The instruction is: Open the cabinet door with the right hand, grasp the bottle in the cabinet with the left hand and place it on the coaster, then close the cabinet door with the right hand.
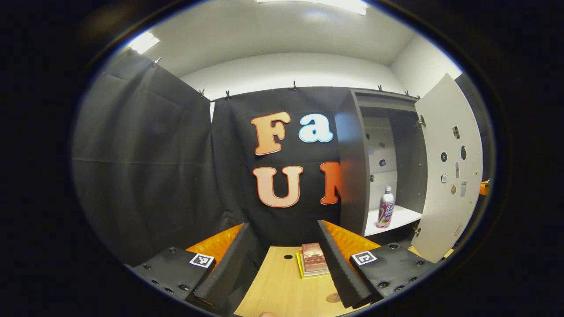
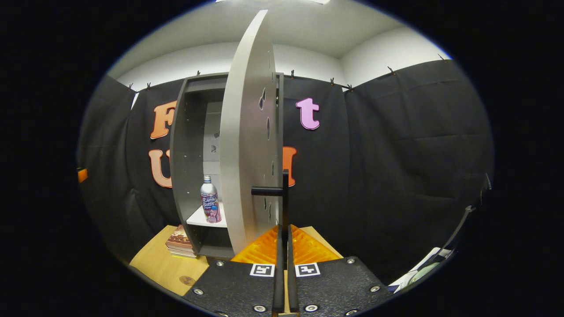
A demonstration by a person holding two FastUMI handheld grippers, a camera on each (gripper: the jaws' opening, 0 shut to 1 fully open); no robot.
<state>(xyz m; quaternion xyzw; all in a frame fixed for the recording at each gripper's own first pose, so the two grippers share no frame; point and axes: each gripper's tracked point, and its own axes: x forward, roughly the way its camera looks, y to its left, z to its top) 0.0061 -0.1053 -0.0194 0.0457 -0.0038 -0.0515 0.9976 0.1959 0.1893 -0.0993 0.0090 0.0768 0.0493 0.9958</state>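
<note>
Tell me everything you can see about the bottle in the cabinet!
The bottle is small and silvery, with a white cap and a bright pink and purple label wrapped round its body. It looks like metal, though that is hard to tell. It stands upright near the front edge of the white shelf inside the open cabinet. Only the shelf touches it; neither gripper is at it, and the cap is on.

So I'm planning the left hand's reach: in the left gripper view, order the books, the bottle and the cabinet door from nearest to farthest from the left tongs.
1. Books: on the table just ahead, between the open left tongs.
2. Cabinet door: swung open, far right.
3. Bottle: upright on the cabinet shelf, ahead-right. Door edge and bottle are hard to separate in depth.
</note>
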